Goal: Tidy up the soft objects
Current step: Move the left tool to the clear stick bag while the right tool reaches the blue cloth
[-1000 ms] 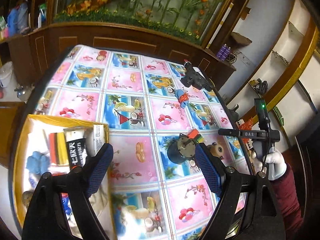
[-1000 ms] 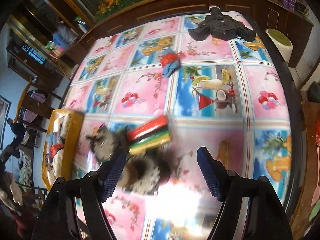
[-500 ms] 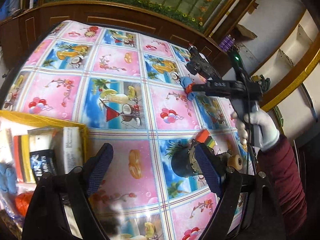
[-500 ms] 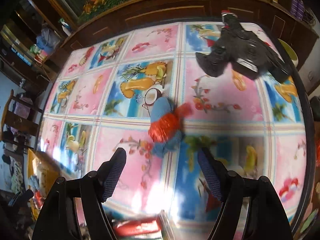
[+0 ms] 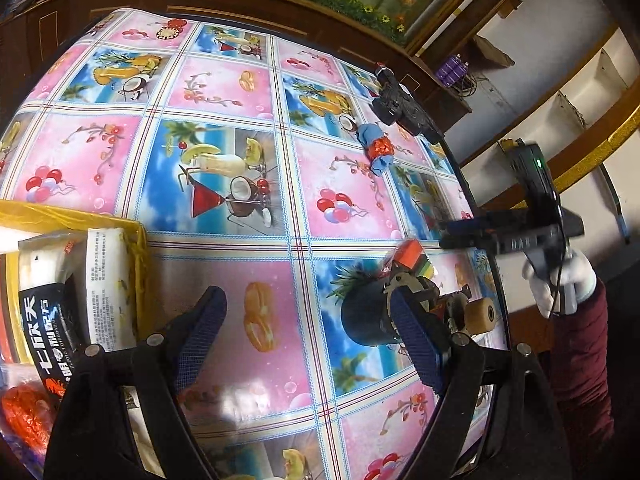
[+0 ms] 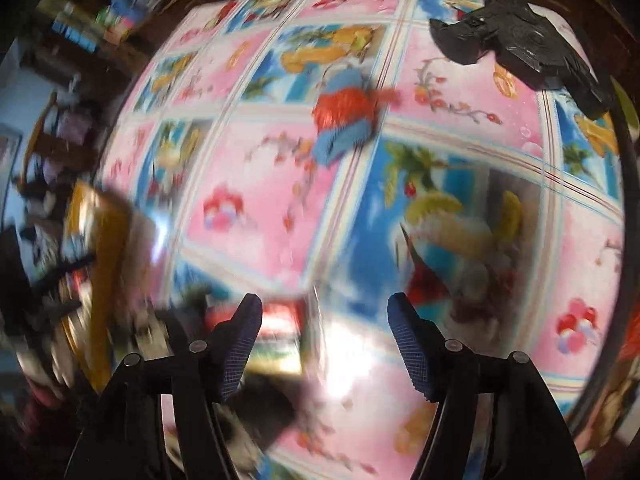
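Observation:
A small blue and red soft toy (image 5: 377, 149) lies on the patterned tablecloth at the far right, and it shows blurred in the right wrist view (image 6: 345, 118). A red, black and green striped sponge block (image 5: 412, 257) lies near the right edge. My left gripper (image 5: 308, 332) is open and empty above the cloth, next to the yellow box (image 5: 136, 240). My right gripper (image 6: 324, 340) is open and empty, well short of the toy; it also shows from the side in the left wrist view (image 5: 472, 236).
The yellow box at the left holds packets (image 5: 60, 280) and a red item (image 5: 28, 416). A black motor (image 5: 372, 312) and a small wheel (image 5: 482, 312) lie by the left gripper's right finger. A black gadget (image 5: 404, 108) (image 6: 516, 48) lies at the far corner.
The right gripper has pulled back and down toward the right table edge, and its view is blurred by motion. The left gripper has tilted a little; nothing was grasped.

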The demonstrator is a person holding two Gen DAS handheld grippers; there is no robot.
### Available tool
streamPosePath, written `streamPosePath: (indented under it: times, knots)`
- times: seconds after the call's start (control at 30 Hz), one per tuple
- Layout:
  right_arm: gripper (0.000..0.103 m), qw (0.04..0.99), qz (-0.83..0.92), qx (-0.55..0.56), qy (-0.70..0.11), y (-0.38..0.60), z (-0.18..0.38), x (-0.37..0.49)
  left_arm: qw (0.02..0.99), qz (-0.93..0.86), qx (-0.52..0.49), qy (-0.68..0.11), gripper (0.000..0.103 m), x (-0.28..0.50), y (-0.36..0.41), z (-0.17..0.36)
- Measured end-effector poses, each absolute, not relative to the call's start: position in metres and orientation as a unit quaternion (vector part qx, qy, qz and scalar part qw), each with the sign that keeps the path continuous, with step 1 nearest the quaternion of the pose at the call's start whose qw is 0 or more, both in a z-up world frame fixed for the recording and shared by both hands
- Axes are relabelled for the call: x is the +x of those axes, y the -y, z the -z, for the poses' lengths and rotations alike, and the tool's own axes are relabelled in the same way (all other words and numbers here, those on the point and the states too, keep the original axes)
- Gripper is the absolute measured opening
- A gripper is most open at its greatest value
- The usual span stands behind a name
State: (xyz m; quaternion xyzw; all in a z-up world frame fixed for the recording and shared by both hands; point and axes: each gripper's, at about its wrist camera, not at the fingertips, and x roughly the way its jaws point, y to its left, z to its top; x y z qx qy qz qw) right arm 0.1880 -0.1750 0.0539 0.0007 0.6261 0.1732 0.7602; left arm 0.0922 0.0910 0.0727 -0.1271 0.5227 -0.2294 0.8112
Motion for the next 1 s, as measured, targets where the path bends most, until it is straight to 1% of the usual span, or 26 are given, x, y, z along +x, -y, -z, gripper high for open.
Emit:
streamPosePath:
  times: [0.07, 0.1, 0.13, 0.17, 0.2, 0.23, 0.37, 0.47, 0.5, 0.57, 0.6, 0.63, 0.7, 0.77, 0.83, 0.9, 1.0]
  knots:
    - [0.063, 0.749, -0.168, -0.066, -0.638, 0.164, -0.047, 0.176, 0.810, 0.228, -0.129, -0.525, 0.084, 0.093, -0.090, -0.071]
    - [0.060, 0.741, -0.160, -0.103, -0.644, 0.156, -0.039, 0.171, 0.810, 0.226, -0.130, -0.526, 0.084, 0.094, -0.090, -0.070]
    - [0.053, 0.733, -0.155, -0.137, -0.648, 0.149, -0.031, 0.167, 0.809, 0.225, -0.131, -0.527, 0.084, 0.094, -0.090, -0.070]
    - [0.048, 0.725, -0.156, -0.164, -0.651, 0.141, -0.024, 0.163, 0.809, 0.223, -0.131, -0.527, 0.084, 0.095, -0.090, -0.069]
    - [0.037, 0.720, -0.161, -0.175, -0.652, 0.133, -0.022, 0.160, 0.810, 0.221, -0.131, -0.527, 0.084, 0.095, -0.091, -0.069]
    - [0.034, 0.718, -0.176, -0.178, -0.649, 0.124, -0.020, 0.162, 0.811, 0.217, -0.131, -0.527, 0.084, 0.095, -0.092, -0.069]
    - [0.032, 0.722, -0.188, -0.198, -0.635, 0.094, -0.017, 0.182, 0.814, 0.207, -0.136, -0.525, 0.084, 0.100, -0.097, -0.067]
    - [0.032, 0.743, -0.178, -0.164, -0.624, 0.082, -0.019, 0.212, 0.815, 0.199, -0.146, -0.525, 0.084, 0.105, -0.101, -0.064]
    - [0.032, 0.748, -0.175, -0.149, -0.623, 0.080, -0.019, 0.221, 0.815, 0.196, -0.150, -0.525, 0.084, 0.107, -0.102, -0.062]
    - [0.040, 0.764, -0.172, -0.107, -0.613, 0.073, -0.018, 0.240, 0.814, 0.190, -0.156, -0.526, 0.084, 0.111, -0.103, -0.059]
    - [0.052, 0.771, -0.169, -0.101, -0.606, 0.069, -0.019, 0.244, 0.814, 0.187, -0.158, -0.527, 0.084, 0.113, -0.103, -0.057]
    - [0.057, 0.774, -0.171, -0.093, -0.603, 0.065, -0.019, 0.249, 0.813, 0.185, -0.161, -0.528, 0.084, 0.115, -0.104, -0.056]
    - [0.055, 0.778, -0.179, -0.062, -0.600, 0.064, -0.024, 0.252, 0.815, 0.182, -0.162, -0.526, 0.084, 0.117, -0.104, -0.054]
    - [0.056, 0.797, -0.174, -0.047, -0.576, 0.073, -0.039, 0.248, 0.817, 0.178, -0.161, -0.524, 0.084, 0.121, -0.102, -0.054]
    - [0.064, 0.819, -0.146, -0.035, -0.554, 0.090, -0.052, 0.248, 0.818, 0.176, -0.161, -0.523, 0.084, 0.127, -0.097, -0.053]
    - [0.069, 0.838, -0.116, -0.014, -0.533, 0.109, -0.066, 0.248, 0.818, 0.180, -0.158, -0.523, 0.084, 0.134, -0.088, -0.053]
    - [0.080, 0.864, -0.074, 0.001, -0.498, 0.133, -0.079, 0.248, 0.807, 0.190, -0.162, -0.536, 0.084, 0.144, -0.071, -0.051]
